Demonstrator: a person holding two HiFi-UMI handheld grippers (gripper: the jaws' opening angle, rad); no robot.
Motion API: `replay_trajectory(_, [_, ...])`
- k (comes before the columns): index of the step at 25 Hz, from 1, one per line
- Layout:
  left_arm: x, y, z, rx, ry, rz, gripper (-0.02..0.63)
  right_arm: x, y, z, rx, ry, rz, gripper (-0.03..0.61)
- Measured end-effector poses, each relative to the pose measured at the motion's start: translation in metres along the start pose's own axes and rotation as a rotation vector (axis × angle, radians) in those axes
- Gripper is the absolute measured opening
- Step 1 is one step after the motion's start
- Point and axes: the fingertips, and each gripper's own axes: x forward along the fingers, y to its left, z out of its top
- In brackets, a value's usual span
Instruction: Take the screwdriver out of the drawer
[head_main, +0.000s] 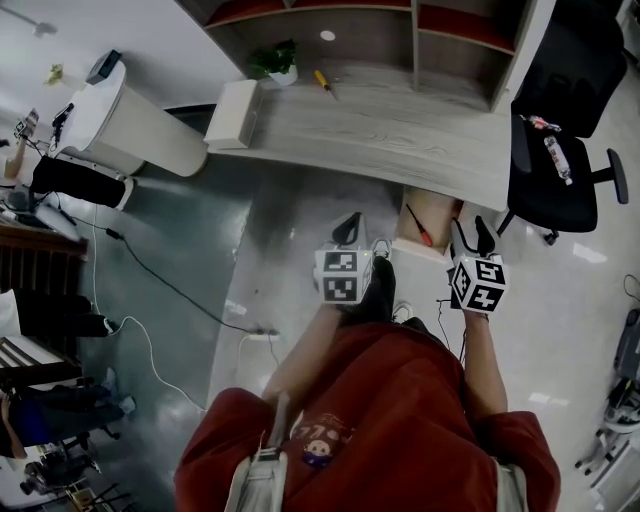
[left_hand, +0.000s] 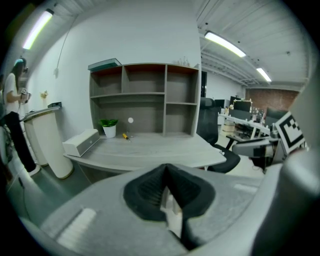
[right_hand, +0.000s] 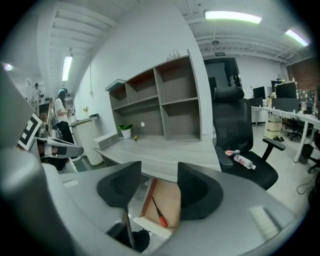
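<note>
A drawer (head_main: 438, 208) stands pulled open under the desk's near edge. Inside it lies a slim screwdriver (head_main: 419, 227) with a red handle. My right gripper (head_main: 472, 232) hovers just right of the drawer, open and holding nothing. In the right gripper view the screwdriver (right_hand: 159, 212) shows on the drawer floor (right_hand: 171, 197), below and beyond the gap of the right gripper (right_hand: 160, 172). My left gripper (head_main: 347, 230) hangs left of the drawer, shut on nothing. In the left gripper view, the pads of that gripper (left_hand: 166, 186) are pressed together.
On the grey desk (head_main: 400, 130) lie a yellow screwdriver (head_main: 323, 82), a potted plant (head_main: 275, 62) and a white box (head_main: 232, 113), with shelves behind. A black office chair (head_main: 560, 120) carrying a bottle (head_main: 557, 160) stands to the right. Cables cross the floor at left.
</note>
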Motion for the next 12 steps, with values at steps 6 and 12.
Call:
replay_trajectory(6, [0.023,0.004,0.005,-0.004,-0.007,-0.030,-0.002,0.019,-0.002,0.001,-0.010,0.014,-0.012,0.212])
replay_trajectory(12, [0.041,0.013,-0.002,-0.013,0.017,-0.038,-0.002,0.039,-0.001,-0.007,-0.031,0.051,-0.014,0.212])
